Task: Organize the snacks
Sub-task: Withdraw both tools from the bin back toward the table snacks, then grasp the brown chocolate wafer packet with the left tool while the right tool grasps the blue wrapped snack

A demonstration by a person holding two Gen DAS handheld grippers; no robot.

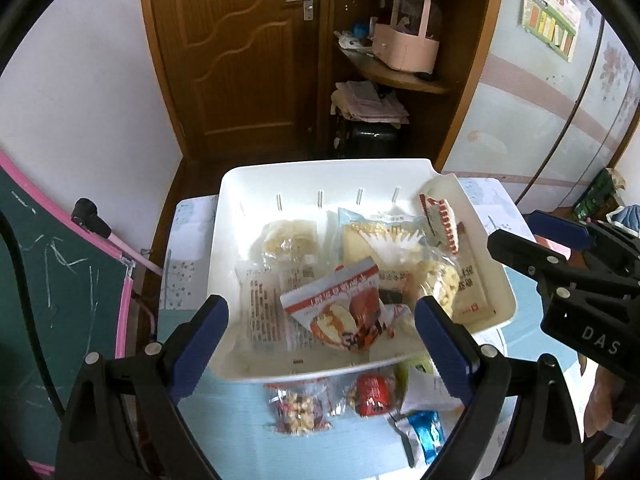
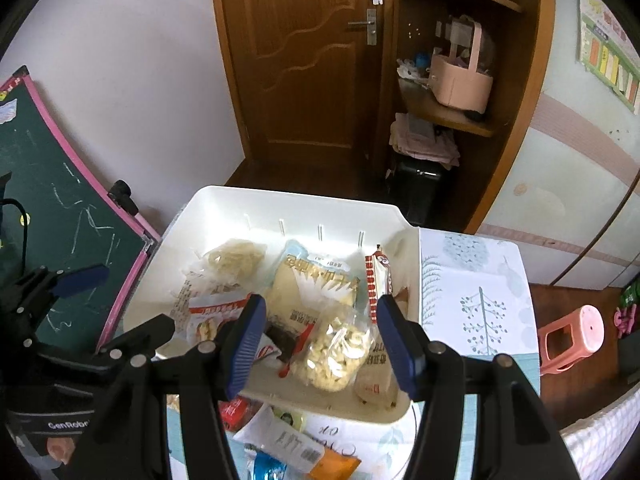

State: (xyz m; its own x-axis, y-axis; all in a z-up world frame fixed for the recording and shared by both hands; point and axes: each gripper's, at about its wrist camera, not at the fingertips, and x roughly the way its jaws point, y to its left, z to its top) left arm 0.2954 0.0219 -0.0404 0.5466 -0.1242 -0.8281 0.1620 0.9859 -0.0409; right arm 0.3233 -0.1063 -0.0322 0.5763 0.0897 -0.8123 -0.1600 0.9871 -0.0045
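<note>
Table (image 2: 480, 280): white bin (image 1: 320, 172) at far edge, snacks (image 1: 340, 308) inside.

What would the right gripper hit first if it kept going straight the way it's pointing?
Most likely the clear bag of pale puffed snacks lying in the white bin, framed between the open right gripper fingers; depth is uncertain.

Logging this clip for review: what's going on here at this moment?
A person with two handheld grippers is sorting snacks into a white bin on a table. Both the left gripper and the right gripper hover open over the bin, holding nothing. Several packets already lie inside, including a red-and-white apple-picture packet and a clear bag of pale puffed snacks. A nut bag, a red packet and a blue wrapper wait outside on the table.
</note>
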